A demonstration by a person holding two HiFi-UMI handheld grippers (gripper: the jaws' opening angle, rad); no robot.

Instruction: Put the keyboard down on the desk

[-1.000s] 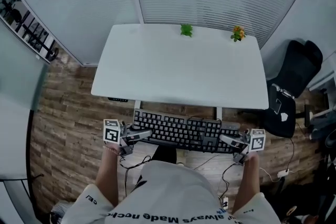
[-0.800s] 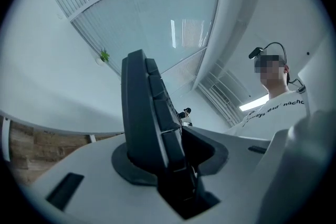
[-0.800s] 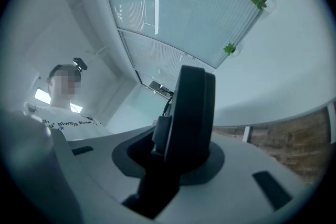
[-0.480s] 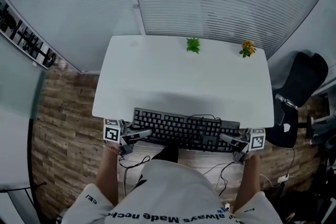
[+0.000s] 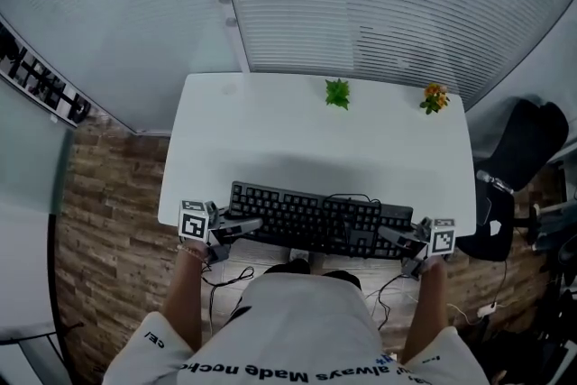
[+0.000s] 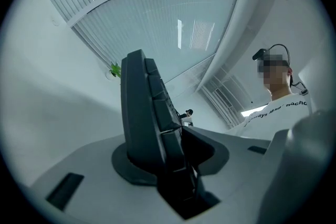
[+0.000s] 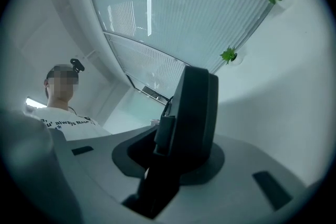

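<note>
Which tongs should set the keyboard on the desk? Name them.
Neither alone: left tongs hold the keyboard by its left end, right tongs by its right, above the desk edge. Lower both together.

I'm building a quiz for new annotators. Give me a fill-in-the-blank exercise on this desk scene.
The keyboard is coloured ____. The left gripper is shut on its ____ end, the right gripper on the other. At the white desk's far edge, the orange-flowered plant stands ____ of the green plant.
Missing words: black; left; right.
</note>
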